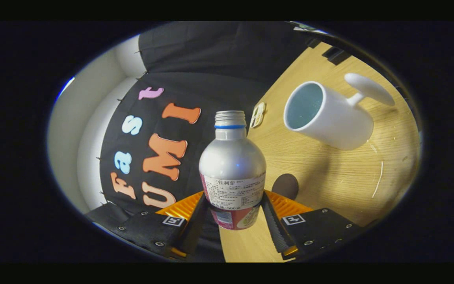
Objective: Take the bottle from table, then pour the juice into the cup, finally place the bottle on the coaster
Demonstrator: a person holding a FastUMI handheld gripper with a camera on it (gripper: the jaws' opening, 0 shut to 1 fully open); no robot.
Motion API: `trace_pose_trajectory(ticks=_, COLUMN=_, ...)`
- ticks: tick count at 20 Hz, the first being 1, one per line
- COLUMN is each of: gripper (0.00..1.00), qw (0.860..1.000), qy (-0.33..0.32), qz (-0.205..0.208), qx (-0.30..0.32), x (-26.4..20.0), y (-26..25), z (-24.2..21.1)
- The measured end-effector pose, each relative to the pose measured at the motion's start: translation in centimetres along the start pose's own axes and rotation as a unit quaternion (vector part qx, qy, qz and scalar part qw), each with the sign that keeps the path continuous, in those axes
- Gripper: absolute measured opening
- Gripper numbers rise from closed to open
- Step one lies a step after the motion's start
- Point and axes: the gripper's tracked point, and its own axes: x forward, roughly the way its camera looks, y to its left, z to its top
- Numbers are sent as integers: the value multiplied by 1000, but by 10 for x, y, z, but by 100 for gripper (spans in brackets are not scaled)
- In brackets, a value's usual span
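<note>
The claw [233, 209] is closed on the bottle [232, 169], both fingers [195, 225] pressing its labelled lower body. The bottle sits between them, silver, uncapped, with a blue neck ring. Beyond the claw to the right, the white cup [327, 116] stands on the wooden desk [349, 177]. A dark round coaster [285, 186] lies just past the right finger.

Silver uncapped bottle [233, 169], white cup [325, 116], dark coaster [285, 186]

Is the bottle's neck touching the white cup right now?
Apart. The gripper view shows bare table between the bottle, clamped in the claw, and the cup.
</note>
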Motion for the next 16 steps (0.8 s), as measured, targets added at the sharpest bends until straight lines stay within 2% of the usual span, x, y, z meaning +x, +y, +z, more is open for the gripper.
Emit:
trace_pose_trajectory(ticks=10, gripper=75, qw=992, qy=-3, qz=11, qx=129, x=5, y=10, z=3)
trace_pose_trajectory(ticks=16, gripper=74, qw=984, qy=-10, qz=20, qx=177, x=5, y=16, z=12)
